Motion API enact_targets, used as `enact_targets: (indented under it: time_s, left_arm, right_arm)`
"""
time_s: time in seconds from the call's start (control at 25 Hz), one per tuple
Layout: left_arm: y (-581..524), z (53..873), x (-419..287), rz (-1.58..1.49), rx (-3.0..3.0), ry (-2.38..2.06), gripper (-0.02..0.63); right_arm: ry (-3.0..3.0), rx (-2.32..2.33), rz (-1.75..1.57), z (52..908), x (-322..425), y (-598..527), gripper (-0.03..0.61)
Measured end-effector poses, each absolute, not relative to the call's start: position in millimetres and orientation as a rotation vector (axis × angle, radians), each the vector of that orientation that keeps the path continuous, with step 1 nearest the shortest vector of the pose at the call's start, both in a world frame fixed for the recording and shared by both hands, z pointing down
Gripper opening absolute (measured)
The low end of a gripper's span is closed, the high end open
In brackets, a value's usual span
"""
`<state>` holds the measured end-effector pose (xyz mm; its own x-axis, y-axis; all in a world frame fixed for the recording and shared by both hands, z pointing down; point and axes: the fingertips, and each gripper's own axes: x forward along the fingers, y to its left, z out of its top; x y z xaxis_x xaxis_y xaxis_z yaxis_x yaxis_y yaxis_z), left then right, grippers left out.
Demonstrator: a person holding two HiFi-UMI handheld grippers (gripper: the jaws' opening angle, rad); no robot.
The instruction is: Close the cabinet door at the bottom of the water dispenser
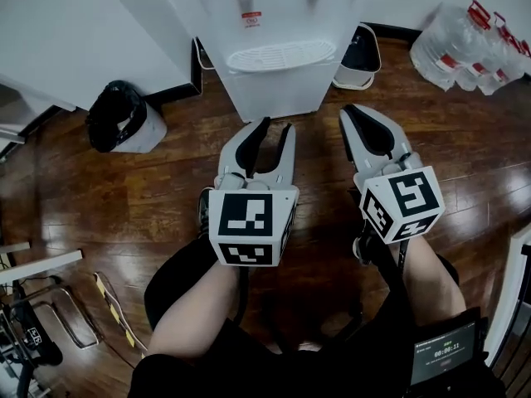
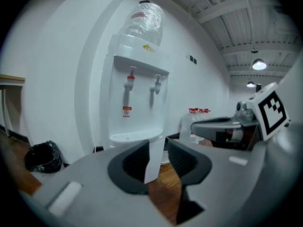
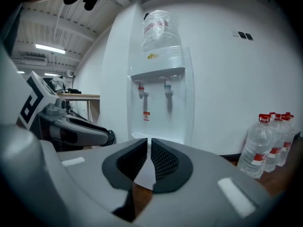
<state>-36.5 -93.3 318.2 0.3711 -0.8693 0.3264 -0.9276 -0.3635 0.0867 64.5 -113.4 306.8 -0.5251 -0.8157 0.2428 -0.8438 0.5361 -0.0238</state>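
Note:
The white water dispenser (image 1: 278, 56) stands against the wall at the top centre, with a water bottle (image 2: 142, 20) on top. Its bottom cabinet door (image 1: 278, 94) looks flush with the body. My left gripper (image 1: 278, 129) hovers just in front of the dispenser, open, with nothing between its jaws; in the left gripper view (image 2: 157, 145) the dispenser's white front shows through the gap. To its right, my right gripper (image 1: 349, 109) points at the dispenser's right corner, shut and empty. The right gripper view (image 3: 149, 143) shows only a hairline slit between the pads.
A black-bagged bin (image 1: 124, 118) sits left of the dispenser and a white bin with a black liner (image 1: 361, 56) to its right. Several large water bottles (image 1: 473, 44) lie at the far right. A metal frame (image 1: 50, 305) stands at the lower left on the wooden floor (image 1: 149, 197).

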Motion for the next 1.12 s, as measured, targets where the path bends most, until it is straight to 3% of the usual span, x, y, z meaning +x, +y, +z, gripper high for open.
enact_targets:
  time_s: [0.72,1.12]
  left_arm:
    - [-57,266,-7,0.259,2.569,-1.557,0.073]
    - [-67,290,10,0.365,2.580,-1.563,0.043]
  right_arm:
    - [-2.694,1.396,0.240,292,45,-74,0.005]
    - [-2.774,1.346,0.208,288,54,-64,0.005]
